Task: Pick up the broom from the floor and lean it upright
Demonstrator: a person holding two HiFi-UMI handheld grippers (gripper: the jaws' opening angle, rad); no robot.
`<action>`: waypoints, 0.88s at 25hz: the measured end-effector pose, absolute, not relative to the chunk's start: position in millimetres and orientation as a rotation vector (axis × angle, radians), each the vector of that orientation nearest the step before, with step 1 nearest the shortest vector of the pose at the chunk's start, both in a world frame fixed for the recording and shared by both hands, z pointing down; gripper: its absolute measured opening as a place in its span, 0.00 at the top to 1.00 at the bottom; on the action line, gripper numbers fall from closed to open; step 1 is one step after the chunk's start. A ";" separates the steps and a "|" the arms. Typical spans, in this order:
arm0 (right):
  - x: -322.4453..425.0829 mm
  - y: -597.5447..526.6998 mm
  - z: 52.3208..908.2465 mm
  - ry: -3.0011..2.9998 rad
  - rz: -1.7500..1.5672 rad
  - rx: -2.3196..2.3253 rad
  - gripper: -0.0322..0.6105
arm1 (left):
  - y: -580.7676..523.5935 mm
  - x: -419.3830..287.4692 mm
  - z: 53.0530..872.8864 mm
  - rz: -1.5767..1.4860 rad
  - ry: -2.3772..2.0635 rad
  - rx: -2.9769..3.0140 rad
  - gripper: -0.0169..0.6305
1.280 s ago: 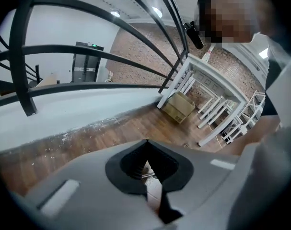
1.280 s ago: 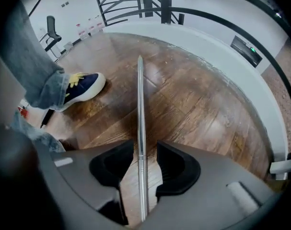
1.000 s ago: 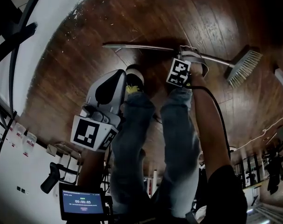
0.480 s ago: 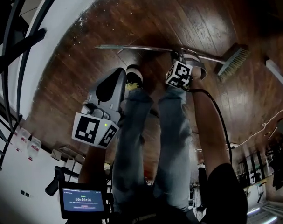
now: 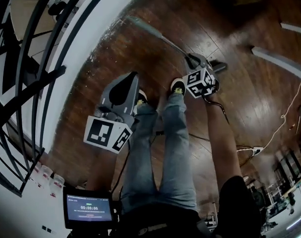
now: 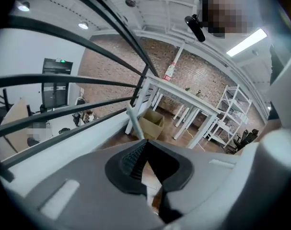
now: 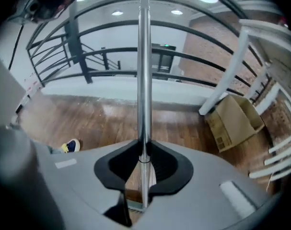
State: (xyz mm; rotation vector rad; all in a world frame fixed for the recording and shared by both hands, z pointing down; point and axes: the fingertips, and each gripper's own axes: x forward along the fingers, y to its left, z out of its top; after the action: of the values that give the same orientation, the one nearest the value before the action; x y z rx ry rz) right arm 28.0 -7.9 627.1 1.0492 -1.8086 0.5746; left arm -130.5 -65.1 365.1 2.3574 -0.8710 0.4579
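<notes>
The broom's metal handle [image 5: 151, 32] slants from the upper left down into my right gripper [image 5: 194, 59], off the wooden floor. In the right gripper view the handle [image 7: 144, 71] stands upright between the jaws of the right gripper [image 7: 144, 150], and the pads press on it. A pale piece of the broom's lower end [image 7: 134, 206] shows below the jaws. A dark shape just right of that gripper may be the broom head; I cannot tell. My left gripper [image 5: 133, 75] hangs left of the person's legs with nothing in it. Its jaws [image 6: 146, 145] are shut, apart from the broom.
A black railing [image 5: 29, 63] and a white wall base [image 5: 73, 53] run along the left. The person's shoes [image 5: 177, 86] stand under the grippers. A cardboard box [image 7: 234, 121], white table legs [image 6: 183, 114] and a floor cable [image 5: 284, 120] lie around. A small screen [image 5: 88, 211] sits at the bottom.
The broom lay flat across the floor; now it is lifted, its handle swung to point up and left. Both grippers have risen, and the right one has rolled with the handle.
</notes>
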 end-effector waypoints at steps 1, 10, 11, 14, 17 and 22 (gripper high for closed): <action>44.5 -9.3 612.1 -1.800 0.614 1.130 0.83 | -68.2 -113.9 353.8 0.457 -0.837 2.392 0.95; 163.8 31.8 530.0 -1.758 0.850 1.617 0.83 | -45.6 60.8 293.1 0.502 -0.536 2.625 0.95; 174.4 36.7 525.1 -1.750 0.870 1.667 0.83 | -41.1 81.8 290.3 0.505 -0.494 2.649 0.95; 207.8 44.8 511.2 -1.720 0.926 1.816 0.83 | -28.5 146.1 284.5 0.508 -0.361 2.720 0.95; 237.7 50.4 502.5 -1.703 0.975 1.898 0.83 | -11.8 202.0 287.3 0.500 -0.258 2.764 0.95; 278.5 49.1 477.9 -1.701 1.000 1.986 0.83 | 11.2 267.9 275.7 0.492 -0.109 2.829 0.78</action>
State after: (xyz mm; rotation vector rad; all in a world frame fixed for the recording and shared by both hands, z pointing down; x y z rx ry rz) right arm 278.5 49.1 477.9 1.9862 -1.7014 0.9997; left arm 267.9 11.2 275.7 2.8292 -0.1089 0.4921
